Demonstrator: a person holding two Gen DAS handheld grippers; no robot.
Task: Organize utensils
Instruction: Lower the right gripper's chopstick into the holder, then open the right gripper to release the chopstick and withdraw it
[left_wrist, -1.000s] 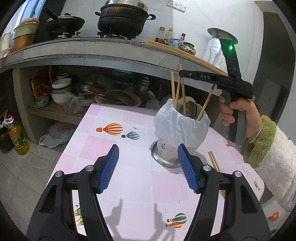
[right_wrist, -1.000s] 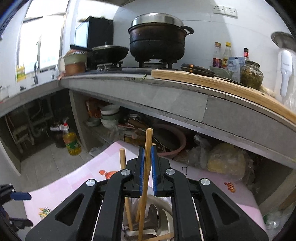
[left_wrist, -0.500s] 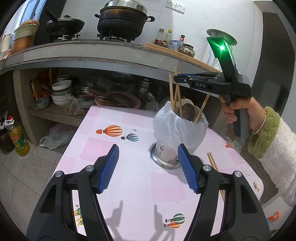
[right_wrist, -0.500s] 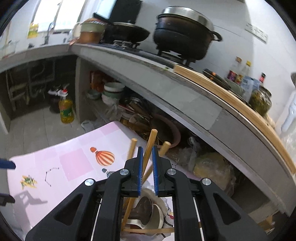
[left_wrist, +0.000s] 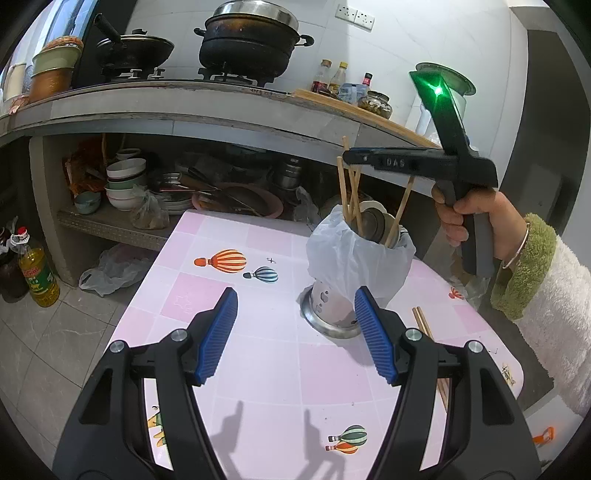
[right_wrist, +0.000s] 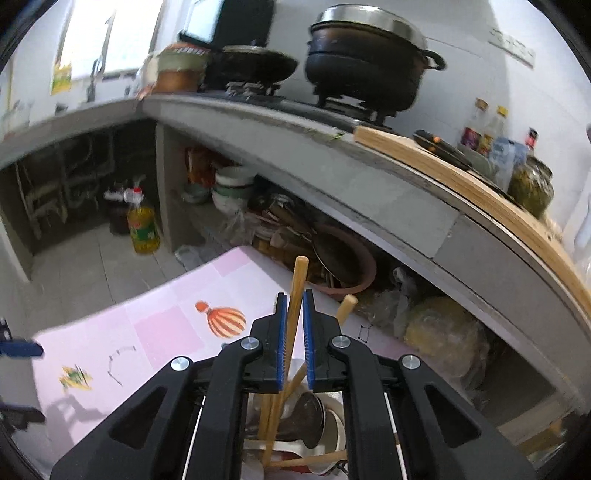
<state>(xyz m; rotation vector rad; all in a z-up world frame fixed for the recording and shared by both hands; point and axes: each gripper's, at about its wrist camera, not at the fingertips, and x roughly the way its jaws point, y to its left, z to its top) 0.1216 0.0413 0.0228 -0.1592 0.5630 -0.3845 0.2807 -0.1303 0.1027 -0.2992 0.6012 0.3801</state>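
Chopstick (right_wrist: 294, 295): plain pale wood, round blunt top, upright, clamped between the blue pads of the right gripper (right_wrist: 293, 334) above a plastic-lined steel utensil holder (left_wrist: 334, 302) on the pink table (left_wrist: 258, 354); left gripper (left_wrist: 295, 332) gaping, empty.

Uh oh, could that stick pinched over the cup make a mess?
Maybe. The right gripper pinches one chopstick whose lower end sits among other sticks and a ladle in the holder. Tilting it could lever those out. The holder looks top-heavy under its plastic bag, so a sideways pull might tip it. The left gripper is open and not steadying it.
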